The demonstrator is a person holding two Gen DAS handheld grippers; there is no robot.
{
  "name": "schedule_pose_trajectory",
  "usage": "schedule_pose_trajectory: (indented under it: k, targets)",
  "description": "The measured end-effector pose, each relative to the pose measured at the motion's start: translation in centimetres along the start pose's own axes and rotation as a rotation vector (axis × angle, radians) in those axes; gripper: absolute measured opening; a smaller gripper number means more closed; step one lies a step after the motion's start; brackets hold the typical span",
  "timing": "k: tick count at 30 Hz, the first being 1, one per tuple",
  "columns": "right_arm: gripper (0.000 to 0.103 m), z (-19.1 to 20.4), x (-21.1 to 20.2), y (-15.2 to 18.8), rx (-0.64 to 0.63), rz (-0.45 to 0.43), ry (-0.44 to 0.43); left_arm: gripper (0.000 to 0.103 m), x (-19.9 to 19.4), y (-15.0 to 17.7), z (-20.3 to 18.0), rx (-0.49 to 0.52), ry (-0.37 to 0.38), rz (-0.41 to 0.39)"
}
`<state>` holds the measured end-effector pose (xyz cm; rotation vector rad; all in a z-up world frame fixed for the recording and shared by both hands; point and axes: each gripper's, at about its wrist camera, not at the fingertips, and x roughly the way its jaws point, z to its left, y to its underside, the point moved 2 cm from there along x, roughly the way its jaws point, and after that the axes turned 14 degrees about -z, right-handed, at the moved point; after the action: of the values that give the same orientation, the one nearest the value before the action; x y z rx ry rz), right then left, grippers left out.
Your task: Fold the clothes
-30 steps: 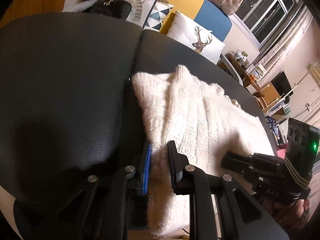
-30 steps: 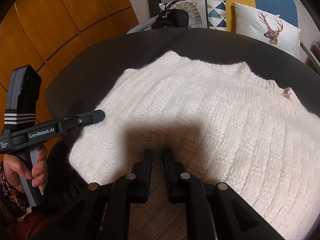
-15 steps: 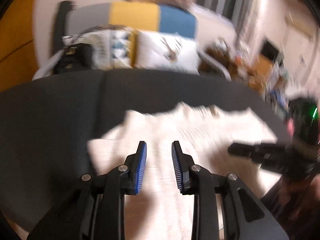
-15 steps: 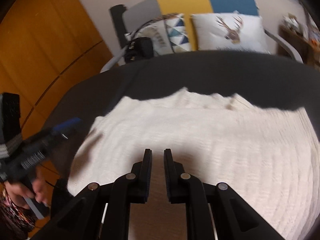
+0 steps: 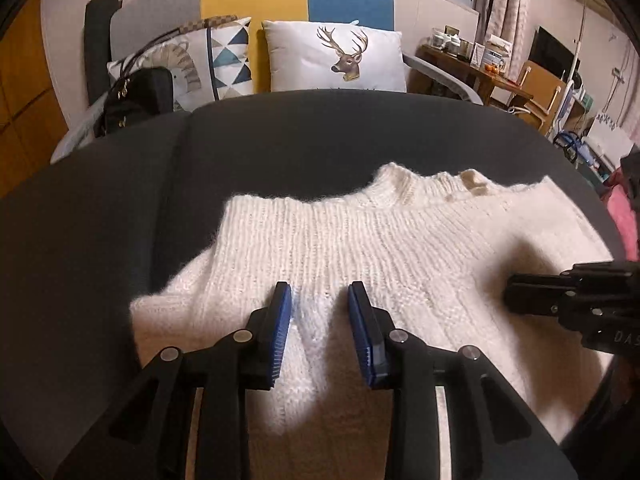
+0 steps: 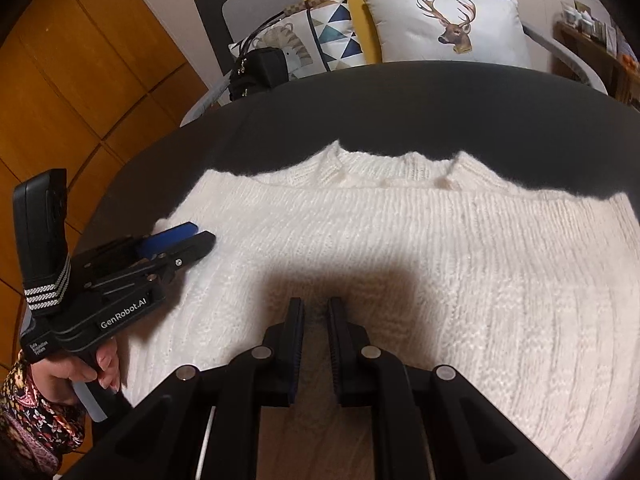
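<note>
Item: white knitted sweater (image 5: 360,264), lying spread on a dark padded sofa seat (image 5: 100,240), collar at the far edge. One side is looking folded inward; further folds are remaining, by my judgement.

Left gripper (image 5: 322,320): jaws have just been opening, now standing apart over the knit, gripping nothing.

Right gripper (image 6: 316,332): jaws nearly closed, seemingly empty.

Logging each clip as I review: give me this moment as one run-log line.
stage: sweater flat on dark cushion | left tongs: open, just been opening, nothing gripped, over sweater | right tongs: narrow gap, grip unclear
</note>
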<state>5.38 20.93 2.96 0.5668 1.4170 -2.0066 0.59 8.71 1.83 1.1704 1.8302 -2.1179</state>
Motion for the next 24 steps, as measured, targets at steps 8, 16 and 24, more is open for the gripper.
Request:
schedule_pose_trajectory:
  k: [8, 16, 24]
  targets:
    - [0.011, -0.4, -1.2, -1.2, 0.020, -0.053, -0.017, 0.033, -1.2, -1.3, -0.2, -0.036, -0.014, -0.042]
    - [0.012, -6.5, -1.5, -4.6, 0.107, -0.074, 0.118, 0.033, 1.7, -5.0, -2.3, -0.004, 0.031, -0.030]
    - [0.012, -9.8, 2.7, -5.9, 0.103, 0.004, 0.174, 0.033, 8.5, -5.6, -3.9, 0.049, 0.004, 0.103]
